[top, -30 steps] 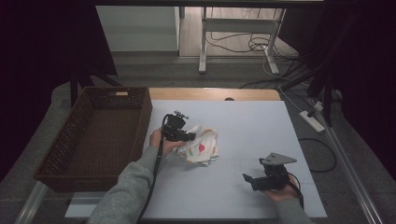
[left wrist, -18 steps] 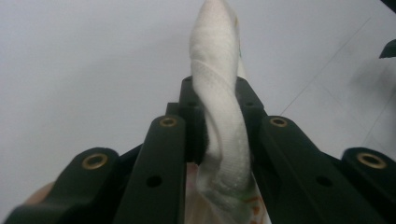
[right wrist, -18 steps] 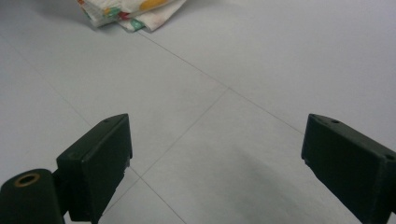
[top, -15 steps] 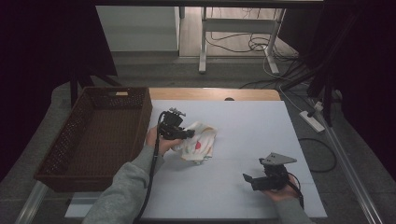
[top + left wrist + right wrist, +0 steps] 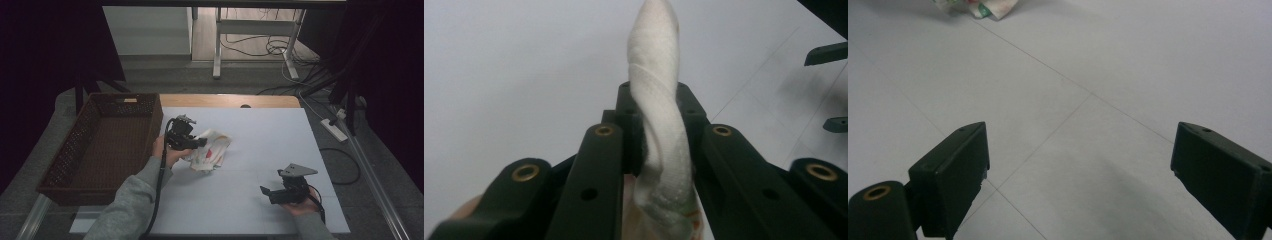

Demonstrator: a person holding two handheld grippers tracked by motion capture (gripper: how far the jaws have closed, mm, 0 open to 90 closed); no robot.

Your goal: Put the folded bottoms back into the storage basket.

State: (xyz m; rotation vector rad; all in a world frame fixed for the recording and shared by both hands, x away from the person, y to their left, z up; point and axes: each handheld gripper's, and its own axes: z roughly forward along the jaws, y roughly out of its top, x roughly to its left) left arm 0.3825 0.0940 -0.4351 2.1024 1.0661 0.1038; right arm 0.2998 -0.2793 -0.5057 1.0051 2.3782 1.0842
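Observation:
A white cloth (image 5: 212, 150) with red and green print lies crumpled left of the table's middle. My left gripper (image 5: 199, 143) is shut on a twisted fold of the cloth (image 5: 659, 125), pinched between its black jaws and standing up past them. My right gripper (image 5: 265, 192) rests low near the table's front right, held by a hand, its jaws wide apart over bare table (image 5: 1083, 150) with nothing between them. A corner of the cloth (image 5: 983, 7) shows at the top of the right gripper view.
A dark woven basket (image 5: 102, 145) stands at the table's left edge, beside my left hand. The white table top (image 5: 265, 140) ends at a wooden strip at the back. A power strip (image 5: 334, 127) and cables lie on the floor to the right.
My left gripper has drawn left toward the basket with the cloth held in it, dragging the cloth along. The right gripper has stayed in place.

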